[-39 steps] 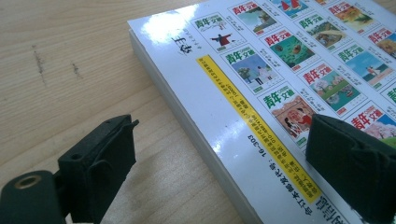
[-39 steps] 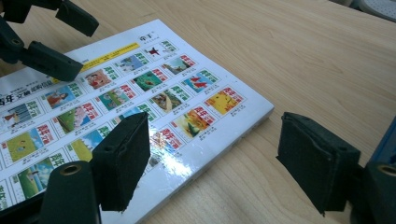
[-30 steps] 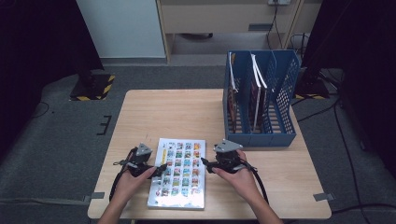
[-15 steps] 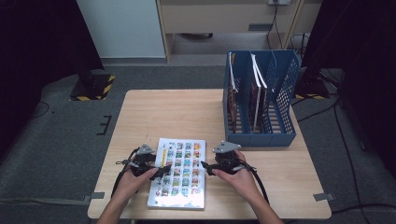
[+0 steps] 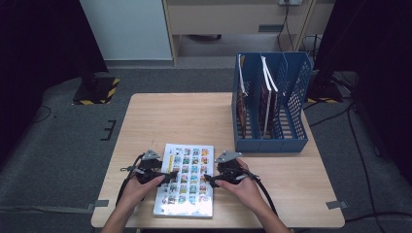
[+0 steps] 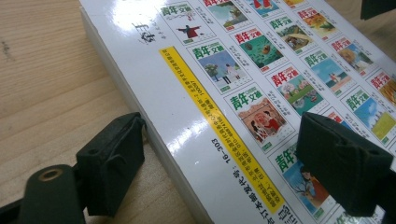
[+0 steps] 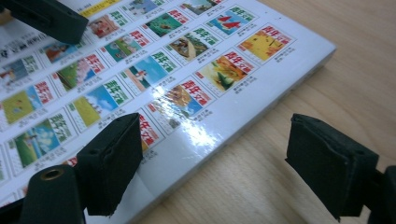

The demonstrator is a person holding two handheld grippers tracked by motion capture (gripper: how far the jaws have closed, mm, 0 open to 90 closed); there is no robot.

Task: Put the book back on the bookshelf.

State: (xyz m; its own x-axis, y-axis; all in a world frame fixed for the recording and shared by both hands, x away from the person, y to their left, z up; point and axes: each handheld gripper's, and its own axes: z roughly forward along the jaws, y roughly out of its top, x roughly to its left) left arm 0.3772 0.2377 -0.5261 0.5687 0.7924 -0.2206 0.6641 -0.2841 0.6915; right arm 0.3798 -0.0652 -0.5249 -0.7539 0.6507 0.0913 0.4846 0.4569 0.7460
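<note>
A thick white book [image 5: 187, 179] with a grid of small colour cover pictures lies flat at the table's near edge. My left gripper [image 5: 167, 177] sits at its left side, open. Its jaws have just been closing a little. In the left gripper view [image 6: 219, 158] one pad [image 6: 112, 163] rests by the spine on the wood and the other hovers over the cover [image 6: 224, 93]. My right gripper [image 5: 209, 178] is at the book's right side, open, its jaws having just widened. In the right gripper view [image 7: 224, 158] they straddle the book's edge [image 7: 154, 70], not pressing it.
A blue three-slot file holder [image 5: 272, 141] stands at the table's back right with a few books [image 5: 265, 97] upright in it. Bare wooden tabletop [image 5: 170, 116] stretches behind the book. A jaw of the other gripper [image 7: 46, 18] reaches in over the cover.
The right gripper has sunk slightly toward the book's right edge. The left hand and the book have stayed where they were.
</note>
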